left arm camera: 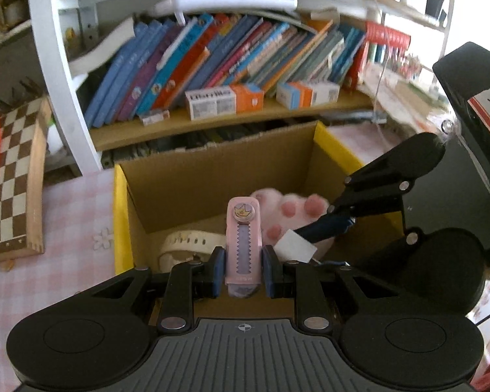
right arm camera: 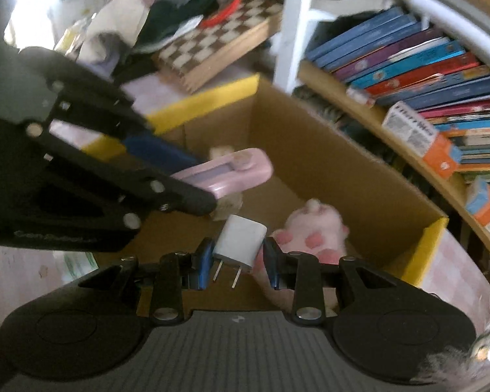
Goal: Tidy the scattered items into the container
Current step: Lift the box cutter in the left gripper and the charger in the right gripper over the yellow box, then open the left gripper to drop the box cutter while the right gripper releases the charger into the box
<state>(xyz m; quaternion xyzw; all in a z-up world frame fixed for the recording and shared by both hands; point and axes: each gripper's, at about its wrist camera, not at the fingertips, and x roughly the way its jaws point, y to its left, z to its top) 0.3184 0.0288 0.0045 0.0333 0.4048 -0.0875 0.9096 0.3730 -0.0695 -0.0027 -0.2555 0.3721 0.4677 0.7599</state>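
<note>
both grippers are over the open cardboard box (left arm camera: 219,176) with the yellow outside, each one carrying something. the left gripper (left arm camera: 243,269) has its blue pads clamped narrow on the lower end of a pink utility knife (left arm camera: 244,228), the slider kind with a toothed track and a little crown button near the top. it stands upright between the fingers, most of its length sticking out over the box. it looks like a light, stiff plastic shell, smooth on the sides, so i'd guess it could swivel in a pinch that low; nearer the middle would hold it steadier.

the right gripper (right arm camera: 235,263) is closed on a white charger plug (right arm camera: 240,243), pads on its two flat sides, the two metal prongs pointing back toward the camera. small, hard, glossy, probably light; those flat faces are the sensible place to squeeze, and it seems a bit tilted in the grip.

already lying in the box are a pink and white plush cat paw (right arm camera: 313,228), soft and squashy, and a coiled white strap (left arm camera: 186,245) by the near wall. a drop from here should harm neither item, i reckon, though the knife may bounce off the paw.
</note>
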